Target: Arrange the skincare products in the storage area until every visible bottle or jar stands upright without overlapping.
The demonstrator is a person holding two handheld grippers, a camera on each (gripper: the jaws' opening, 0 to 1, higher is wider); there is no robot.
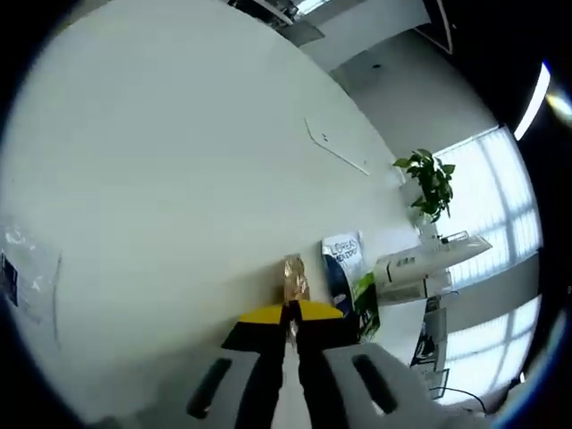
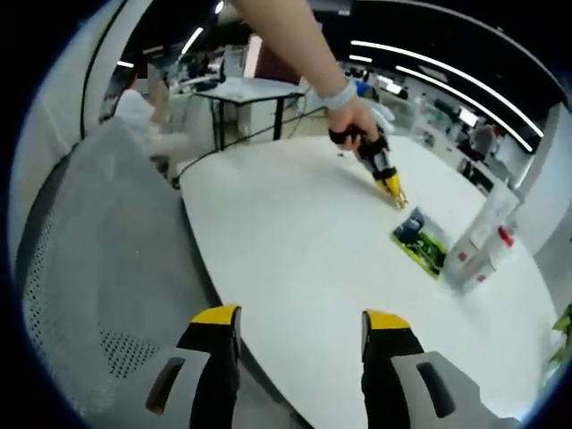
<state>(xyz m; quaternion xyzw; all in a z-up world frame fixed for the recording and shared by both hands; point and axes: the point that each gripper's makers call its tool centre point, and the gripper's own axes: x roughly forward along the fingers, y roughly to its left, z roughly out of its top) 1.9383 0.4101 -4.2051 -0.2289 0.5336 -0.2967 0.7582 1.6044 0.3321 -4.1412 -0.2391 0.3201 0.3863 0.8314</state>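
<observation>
Your left hand-held gripper (image 1: 290, 335) is pinched shut on a small gold crinkly sachet (image 1: 295, 279) just above the bench (image 1: 179, 179), light and slippery, so grip its flat middle, while your right hand-held gripper (image 2: 304, 344) hangs wide open, empty.
</observation>
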